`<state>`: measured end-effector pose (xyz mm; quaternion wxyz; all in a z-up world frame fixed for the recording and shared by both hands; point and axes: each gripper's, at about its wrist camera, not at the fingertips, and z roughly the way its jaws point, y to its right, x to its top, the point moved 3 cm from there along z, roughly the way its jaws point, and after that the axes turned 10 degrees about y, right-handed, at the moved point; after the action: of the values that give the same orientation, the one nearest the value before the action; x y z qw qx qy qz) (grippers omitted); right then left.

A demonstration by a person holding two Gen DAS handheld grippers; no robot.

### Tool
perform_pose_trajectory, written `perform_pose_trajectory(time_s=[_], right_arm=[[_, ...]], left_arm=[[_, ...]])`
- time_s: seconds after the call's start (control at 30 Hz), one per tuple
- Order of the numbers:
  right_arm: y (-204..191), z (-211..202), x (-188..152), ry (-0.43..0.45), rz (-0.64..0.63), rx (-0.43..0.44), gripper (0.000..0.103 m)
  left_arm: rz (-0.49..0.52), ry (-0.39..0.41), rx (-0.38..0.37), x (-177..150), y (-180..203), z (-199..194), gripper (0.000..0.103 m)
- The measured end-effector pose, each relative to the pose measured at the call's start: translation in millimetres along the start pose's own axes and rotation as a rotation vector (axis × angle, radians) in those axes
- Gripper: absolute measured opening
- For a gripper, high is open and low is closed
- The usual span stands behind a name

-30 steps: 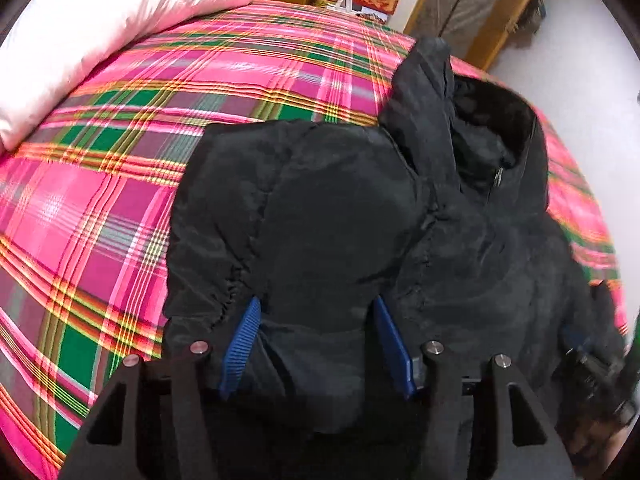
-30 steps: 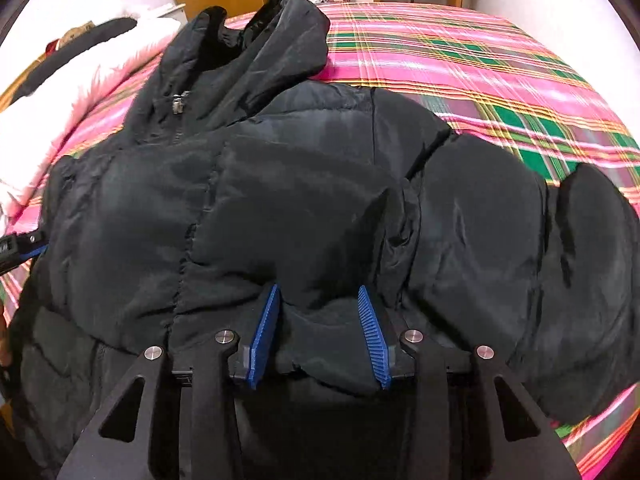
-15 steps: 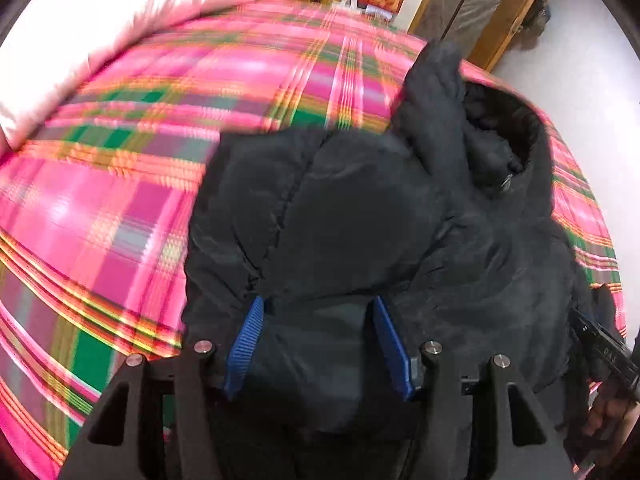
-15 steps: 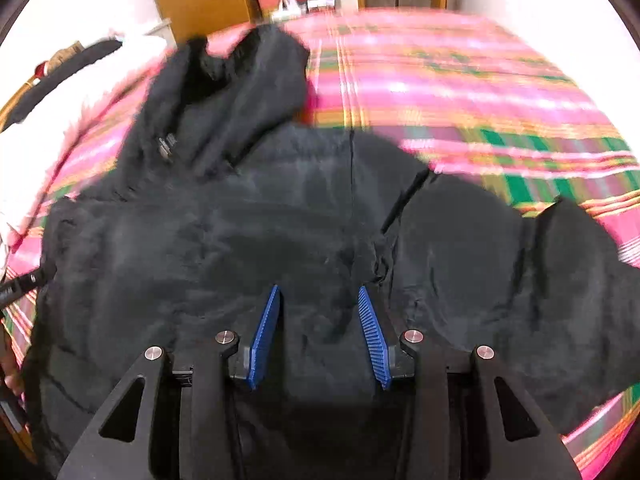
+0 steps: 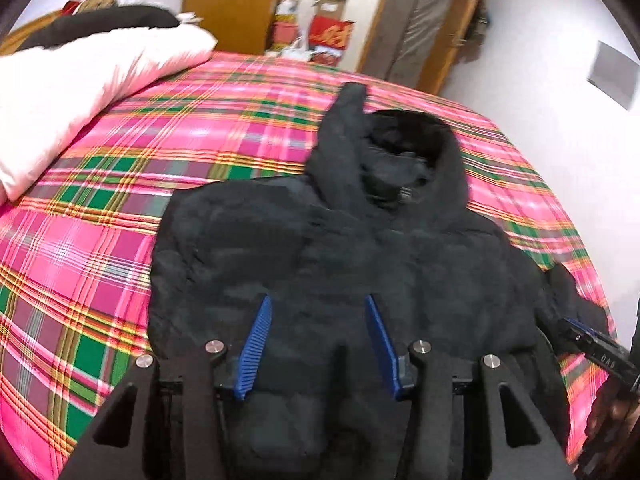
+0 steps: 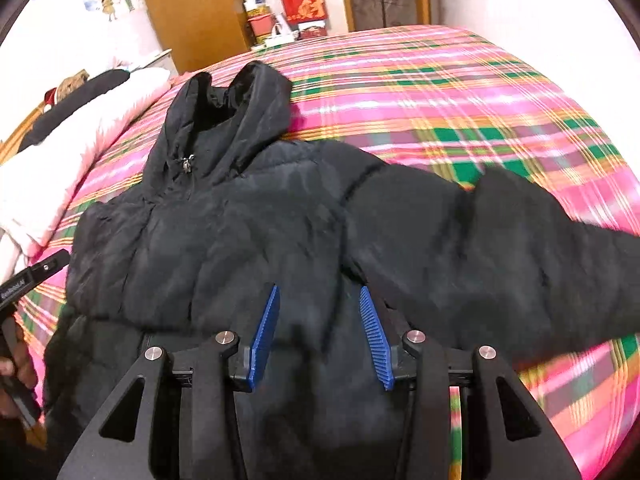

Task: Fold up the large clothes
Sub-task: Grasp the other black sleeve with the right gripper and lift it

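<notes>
**Black hooded puffer jacket held at its lower edge by 2 grippers**

The black jacket (image 5: 320,248) is a padded, quilted coat with a matte, slightly crinkled shell. It lies front-up on the pink, green and yellow plaid bedspread (image 5: 120,184), hood (image 6: 236,108) pointing toward the far end of the bed, a metal zipper pull (image 6: 186,164) showing at the collar. In the right wrist view 1 sleeve (image 6: 500,248) stretches out sideways across the plaid.

The left gripper (image 5: 318,320) has its blue pads (image 5: 256,340) partway apart and closing, with a thick bunch of the jacket's lower edge between them. The right gripper (image 6: 320,316) also stands partway apart, its pads (image 6: 372,336) on either side of a fold of the same hem; both appear to grip the fabric.

A white pillow (image 5: 80,92) lies on the bed to the jacket's left.
</notes>
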<state>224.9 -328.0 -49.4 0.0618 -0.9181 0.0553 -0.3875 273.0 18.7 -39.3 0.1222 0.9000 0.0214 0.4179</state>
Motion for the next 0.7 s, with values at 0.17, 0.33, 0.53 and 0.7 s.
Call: perform_pose_trajectory(time_s=[0.17, 0.33, 0.53, 0.7], right_arm=[[28.0, -50.3, -14.6, 0.032, 0.042, -0.038, 0.043], [59.3, -78.7, -22.8, 0.053, 0.097, -0.072, 0.048], [91.3, -90.4, -28.8, 0.061, 0.186, -0.092, 0.048], [110.9, -94.3, -27.2, 0.081, 0.239, -0.112, 0.05]], left_arm=[[0.07, 0.012, -0.045, -15.7, 33.6, -24.2, 0.051], [0.1, 0.019, -0.071, -33.2, 58.1, -50.3, 0.051], [0.126, 0.013, -0.074, -44.7, 77.8, -65.6, 0.051], [0.151, 0.008, -0.075, -47.0, 91.7, -68.8, 0.051]])
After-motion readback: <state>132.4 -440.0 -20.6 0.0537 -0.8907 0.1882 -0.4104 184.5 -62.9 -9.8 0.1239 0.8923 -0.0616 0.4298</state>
